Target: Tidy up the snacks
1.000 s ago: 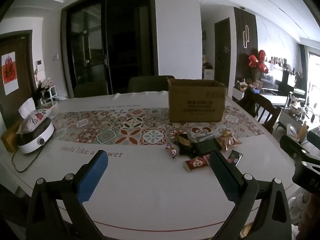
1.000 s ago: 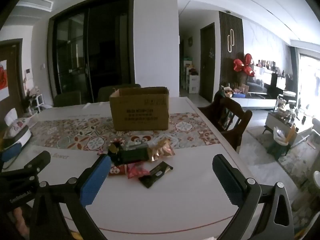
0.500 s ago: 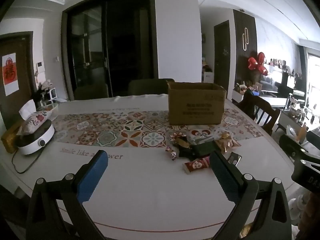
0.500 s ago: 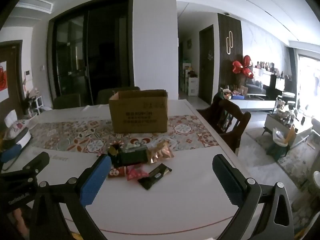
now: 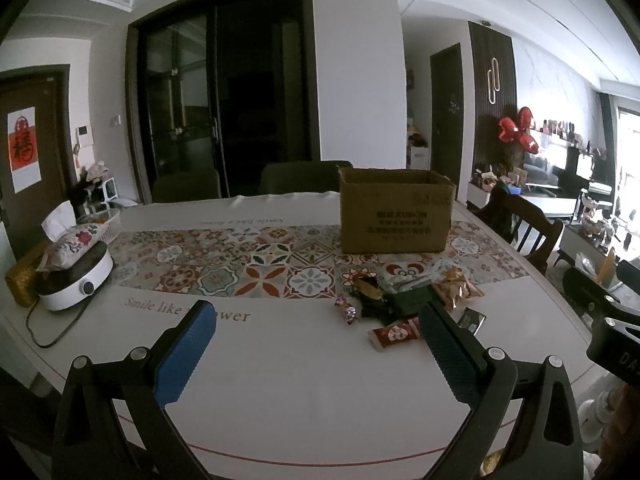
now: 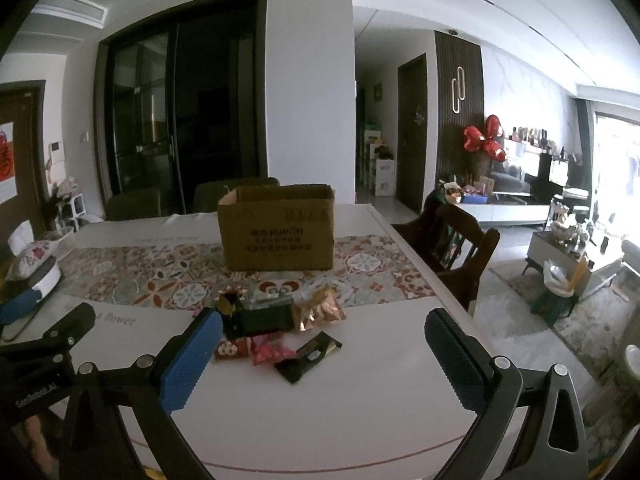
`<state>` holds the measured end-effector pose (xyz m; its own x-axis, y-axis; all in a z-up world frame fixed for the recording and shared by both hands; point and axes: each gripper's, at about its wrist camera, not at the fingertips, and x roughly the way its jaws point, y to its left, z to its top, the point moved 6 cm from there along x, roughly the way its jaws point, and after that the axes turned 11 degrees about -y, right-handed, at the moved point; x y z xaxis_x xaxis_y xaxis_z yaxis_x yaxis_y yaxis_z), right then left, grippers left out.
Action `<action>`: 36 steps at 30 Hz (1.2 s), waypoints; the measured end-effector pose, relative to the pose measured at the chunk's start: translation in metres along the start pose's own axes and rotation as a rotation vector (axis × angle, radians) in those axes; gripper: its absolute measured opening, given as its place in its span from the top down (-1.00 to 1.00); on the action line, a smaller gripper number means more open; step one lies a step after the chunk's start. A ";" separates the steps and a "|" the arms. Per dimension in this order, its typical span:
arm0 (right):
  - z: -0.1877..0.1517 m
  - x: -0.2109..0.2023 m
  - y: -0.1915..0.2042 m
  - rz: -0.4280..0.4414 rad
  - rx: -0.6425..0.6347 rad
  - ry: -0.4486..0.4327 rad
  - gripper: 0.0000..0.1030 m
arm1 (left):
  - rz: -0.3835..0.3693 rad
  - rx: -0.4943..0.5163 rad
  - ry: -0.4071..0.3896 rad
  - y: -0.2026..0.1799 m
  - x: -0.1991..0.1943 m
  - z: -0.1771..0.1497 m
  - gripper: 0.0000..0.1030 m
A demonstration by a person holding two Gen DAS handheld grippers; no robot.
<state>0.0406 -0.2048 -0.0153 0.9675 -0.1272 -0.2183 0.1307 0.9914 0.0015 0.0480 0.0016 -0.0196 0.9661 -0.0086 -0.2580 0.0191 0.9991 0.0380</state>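
Note:
An open cardboard box stands on the patterned runner. In front of it lies a heap of snacks: a dark green packet, a gold foil bag, a red packet, a pink packet, a black bar and a small purple candy. My left gripper hovers open over the bare near side of the table, left of the heap. My right gripper is open too, with the heap just beyond its fingers.
A white appliance with a floral tissue pouch sits at the table's left edge, its cord trailing. Green chairs stand behind the table; a wooden chair stands at its right side.
Both grippers have edged slightly forward toward the snacks and stay open. Nothing on the table has moved.

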 end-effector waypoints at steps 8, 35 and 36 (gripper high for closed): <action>0.000 0.000 0.000 0.000 0.001 -0.003 -0.99 | -0.001 0.000 0.001 0.000 0.000 0.000 -1.00; 0.000 -0.002 -0.001 0.000 0.001 -0.008 -0.99 | 0.000 0.002 -0.002 0.001 0.000 0.001 -1.00; 0.000 -0.002 -0.001 0.000 0.001 -0.007 -0.99 | 0.000 0.002 -0.002 0.001 0.000 0.001 -1.00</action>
<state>0.0384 -0.2055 -0.0144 0.9692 -0.1272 -0.2110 0.1307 0.9914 0.0023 0.0479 0.0023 -0.0189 0.9666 -0.0085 -0.2562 0.0193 0.9990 0.0397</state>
